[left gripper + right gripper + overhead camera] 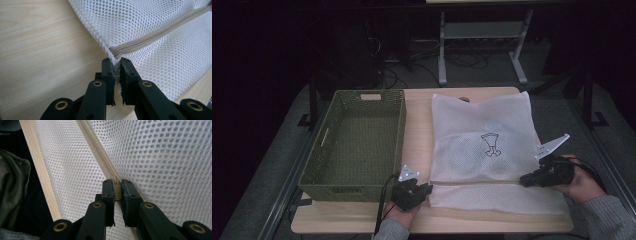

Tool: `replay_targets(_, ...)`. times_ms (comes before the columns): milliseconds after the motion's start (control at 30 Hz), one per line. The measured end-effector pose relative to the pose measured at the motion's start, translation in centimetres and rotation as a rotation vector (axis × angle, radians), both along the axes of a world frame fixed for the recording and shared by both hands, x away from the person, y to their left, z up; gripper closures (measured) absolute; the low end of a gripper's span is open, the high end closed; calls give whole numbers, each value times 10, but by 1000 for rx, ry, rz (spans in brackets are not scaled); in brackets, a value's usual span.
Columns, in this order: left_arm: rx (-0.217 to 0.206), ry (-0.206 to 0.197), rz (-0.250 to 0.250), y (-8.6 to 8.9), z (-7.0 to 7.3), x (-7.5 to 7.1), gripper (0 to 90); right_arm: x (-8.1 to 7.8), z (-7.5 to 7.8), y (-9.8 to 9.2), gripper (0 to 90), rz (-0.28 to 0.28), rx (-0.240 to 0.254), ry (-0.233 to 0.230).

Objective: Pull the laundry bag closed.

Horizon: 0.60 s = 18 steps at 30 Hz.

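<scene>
Soft, light mesh laundry bag [482, 140] — left claw [116, 65] pinches its corner at the zipper's end, right claw [117, 187] clamps the zipper pull [117, 191]; both grips suit floppy fabric.

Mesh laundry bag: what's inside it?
Through the mesh laundry bag, faint round shapes show near its printed figure; what they are stays veiled. Green basket beside it holds nothing.

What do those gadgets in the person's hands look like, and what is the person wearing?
Each hand holds a black gripper, left and right, with two flat jaws on bolted arms with brass-coloured rivets. Each carries a pale grey three-cornered plate and trails a black cable. The sleeves are grey.
</scene>
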<state>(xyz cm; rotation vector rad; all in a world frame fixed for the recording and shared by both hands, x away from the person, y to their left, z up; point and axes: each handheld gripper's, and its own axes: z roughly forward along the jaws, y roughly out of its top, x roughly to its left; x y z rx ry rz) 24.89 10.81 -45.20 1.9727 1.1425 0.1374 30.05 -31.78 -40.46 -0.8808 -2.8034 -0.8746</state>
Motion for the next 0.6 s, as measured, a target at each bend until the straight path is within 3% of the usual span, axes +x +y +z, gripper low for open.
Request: replay_targets(600,4,1,5,-1,0,0,828,-2,-3,-13,812,-14,8,1)
